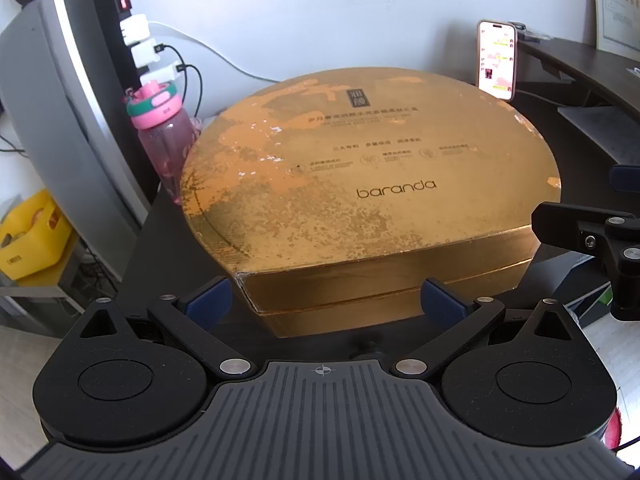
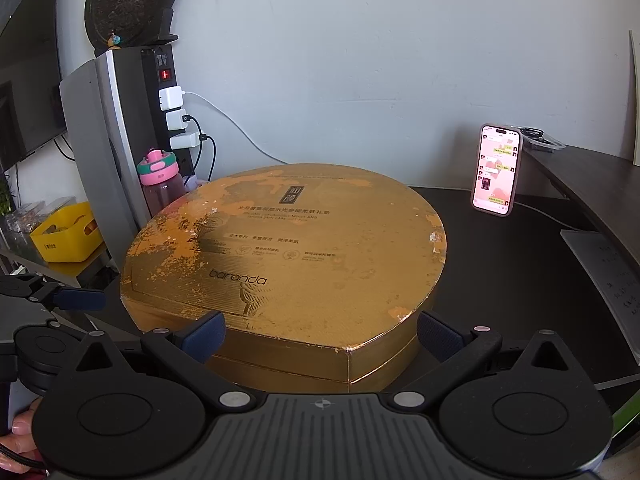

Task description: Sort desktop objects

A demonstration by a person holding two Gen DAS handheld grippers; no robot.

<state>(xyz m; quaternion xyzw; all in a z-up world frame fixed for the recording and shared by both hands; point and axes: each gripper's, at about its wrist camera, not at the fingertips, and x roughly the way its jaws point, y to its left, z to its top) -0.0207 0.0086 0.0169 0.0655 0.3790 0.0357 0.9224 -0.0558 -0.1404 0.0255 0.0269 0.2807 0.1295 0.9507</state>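
- The left gripper is spread wide, its blue-padded fingers level at the near edge of the gold box, straddling the box's near-left corner; contact cannot be told.
- The right gripper is equally wide, at the box's near-right corner.
- Each gripper appears in the other's view, side by side and apart.
- A hand holds the left gripper's body.
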